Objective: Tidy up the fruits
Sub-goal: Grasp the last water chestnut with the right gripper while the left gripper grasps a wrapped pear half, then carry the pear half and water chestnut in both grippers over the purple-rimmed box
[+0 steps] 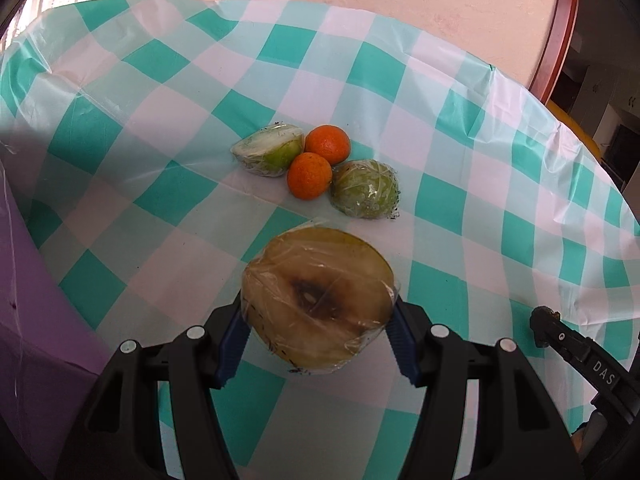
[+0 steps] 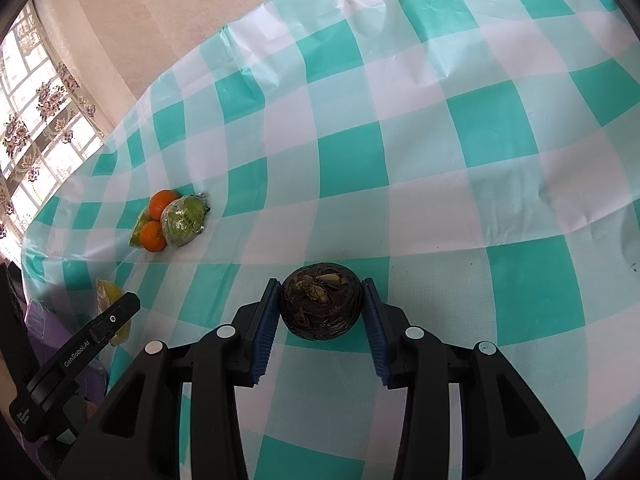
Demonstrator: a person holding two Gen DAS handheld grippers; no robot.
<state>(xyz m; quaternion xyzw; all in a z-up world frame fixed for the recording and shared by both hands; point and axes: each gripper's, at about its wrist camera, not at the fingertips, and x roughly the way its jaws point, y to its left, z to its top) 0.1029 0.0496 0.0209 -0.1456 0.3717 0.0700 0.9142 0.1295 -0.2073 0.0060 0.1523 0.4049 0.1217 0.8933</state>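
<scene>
You are mid-carry: your left gripper (image 1: 320, 320) clamps the wrapped apple half (image 1: 318, 300), cut face up, above the checked tablecloth (image 1: 500, 160). Your right gripper (image 2: 320, 304) is closed on a dark round fruit (image 2: 321, 300). Next, I think, bring both to the group w/ two oranges (image 1: 310, 175) & wrapped green halves (image 1: 366, 189). No container is in view.

Two oranges (image 1: 318, 159) lie touching between two wrapped fruit halves (image 1: 268, 151) on the table (image 1: 480, 160).
</scene>
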